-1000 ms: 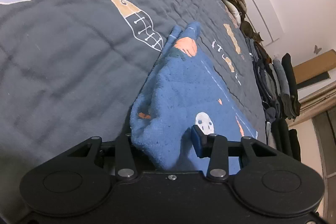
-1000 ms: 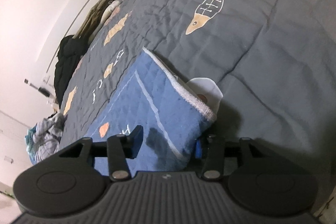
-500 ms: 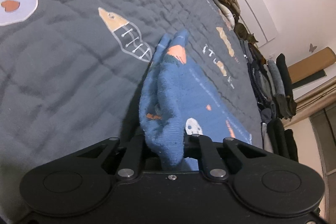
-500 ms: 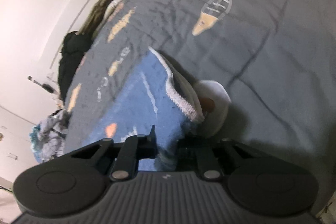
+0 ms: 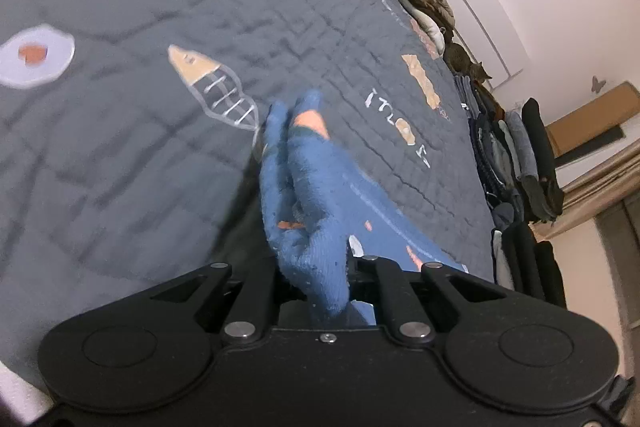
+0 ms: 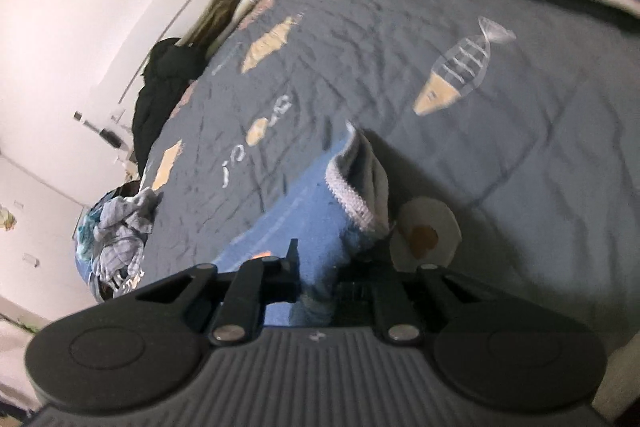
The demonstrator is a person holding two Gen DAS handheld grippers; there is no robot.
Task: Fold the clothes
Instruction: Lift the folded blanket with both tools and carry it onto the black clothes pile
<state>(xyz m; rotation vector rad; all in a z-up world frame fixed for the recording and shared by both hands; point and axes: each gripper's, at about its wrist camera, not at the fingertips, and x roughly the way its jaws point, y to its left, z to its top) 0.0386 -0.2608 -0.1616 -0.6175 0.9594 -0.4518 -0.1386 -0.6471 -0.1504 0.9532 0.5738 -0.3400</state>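
A blue knitted garment (image 5: 304, 195) with small orange and white motifs lies on a grey quilted bedspread (image 5: 120, 155) that covers the bed. The left gripper (image 5: 312, 279) has its fingers pressed together on one bunched corner of the garment, so the cloth stands up in a narrow fold that runs away from the camera. The right gripper (image 6: 320, 275) has its fingers pinched on another corner, where a pale ribbed hem (image 6: 352, 195) curls over just above them. Between the two grips the blue cloth slopes down onto the bedspread. The bedspread is printed with fish skeletons, a fried egg (image 6: 424, 233) just right of the right gripper's fingers, and pale lettering. Along the far edge of the bed, against the white wall, sit rows of folded dark clothes (image 5: 516, 163) and a black heap (image 6: 164, 99). A crumpled grey-and-blue pile (image 6: 116, 243) sits at the left corner of the bed.
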